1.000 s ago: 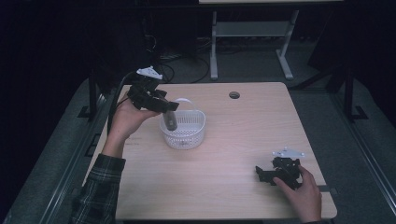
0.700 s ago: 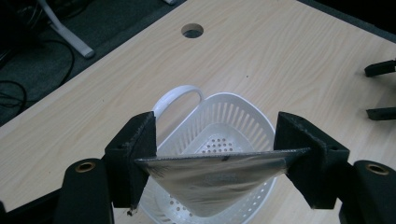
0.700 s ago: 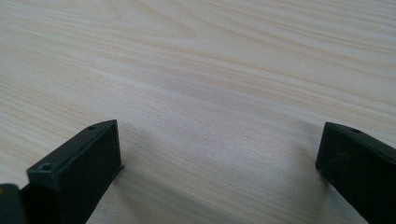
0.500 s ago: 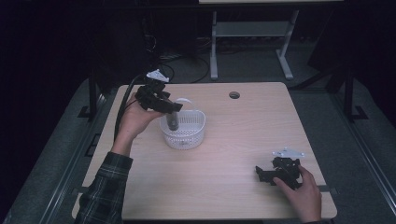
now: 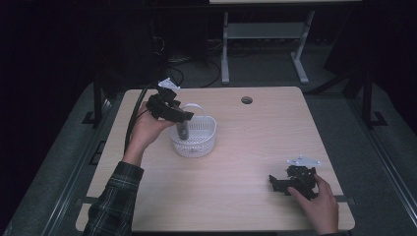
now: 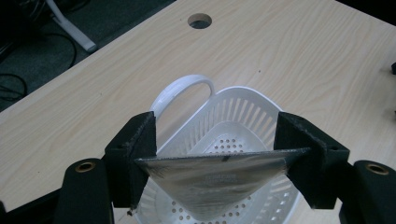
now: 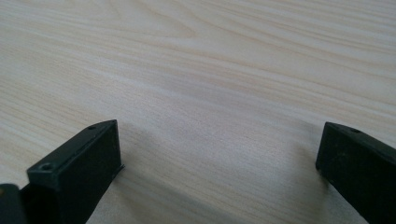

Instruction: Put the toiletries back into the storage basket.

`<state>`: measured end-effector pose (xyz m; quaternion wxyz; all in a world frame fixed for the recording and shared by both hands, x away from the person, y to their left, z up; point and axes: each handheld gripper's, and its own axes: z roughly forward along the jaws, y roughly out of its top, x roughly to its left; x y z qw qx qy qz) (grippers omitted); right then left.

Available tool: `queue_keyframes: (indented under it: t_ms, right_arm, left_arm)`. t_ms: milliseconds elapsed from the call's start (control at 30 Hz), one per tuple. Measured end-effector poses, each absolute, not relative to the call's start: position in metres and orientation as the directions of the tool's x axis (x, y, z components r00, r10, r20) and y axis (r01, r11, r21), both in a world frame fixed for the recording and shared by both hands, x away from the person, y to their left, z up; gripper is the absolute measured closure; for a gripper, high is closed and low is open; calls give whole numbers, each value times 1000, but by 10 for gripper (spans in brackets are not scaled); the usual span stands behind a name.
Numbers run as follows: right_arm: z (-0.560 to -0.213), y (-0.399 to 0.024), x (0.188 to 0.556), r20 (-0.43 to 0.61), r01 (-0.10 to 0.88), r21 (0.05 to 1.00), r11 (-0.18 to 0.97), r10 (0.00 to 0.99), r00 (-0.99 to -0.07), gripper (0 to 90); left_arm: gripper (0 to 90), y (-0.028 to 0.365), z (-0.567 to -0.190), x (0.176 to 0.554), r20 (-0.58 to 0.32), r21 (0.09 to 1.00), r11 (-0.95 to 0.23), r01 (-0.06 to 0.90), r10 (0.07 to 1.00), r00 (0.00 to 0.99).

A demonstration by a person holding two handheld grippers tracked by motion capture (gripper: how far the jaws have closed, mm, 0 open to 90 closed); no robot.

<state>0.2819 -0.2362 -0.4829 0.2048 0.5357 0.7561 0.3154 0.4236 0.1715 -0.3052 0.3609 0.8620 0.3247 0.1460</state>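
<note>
My left gripper [image 5: 181, 118] hangs over the near-left rim of a white perforated basket [image 5: 199, 147] and is shut on a silvery-grey tube [image 5: 182, 132]. In the left gripper view the jaws [image 6: 215, 140] pinch the tube [image 6: 215, 179] by its flat crimped end. Its body tapers downward into the basket [image 6: 243, 93], whose handle points away. My right gripper [image 5: 278, 184] rests on the table near the front right corner under a hand. It stands open [image 7: 219, 149], with only bare wood between its jaws.
The light wooden table [image 5: 255, 142] has a round cable hole [image 5: 247, 100] near its far edge. A white desk frame [image 5: 265, 34] stands on the dark floor behind. A plaid sleeve [image 5: 115, 201] comes in at the bottom left.
The left hand has come down and slightly toward the basket, lowering the tube inside its rim. The right hand and gripper have stayed still.
</note>
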Motion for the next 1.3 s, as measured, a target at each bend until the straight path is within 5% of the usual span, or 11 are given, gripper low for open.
queue_keyframes:
  t_ms: [1300]
  right_arm:
    - [-483, -236, 282, 28, 681, 696, 228, 939, -342, 0]
  left_arm:
    - [293, 187, -357, 421, 6, 671, -547, 501, 679, 734]
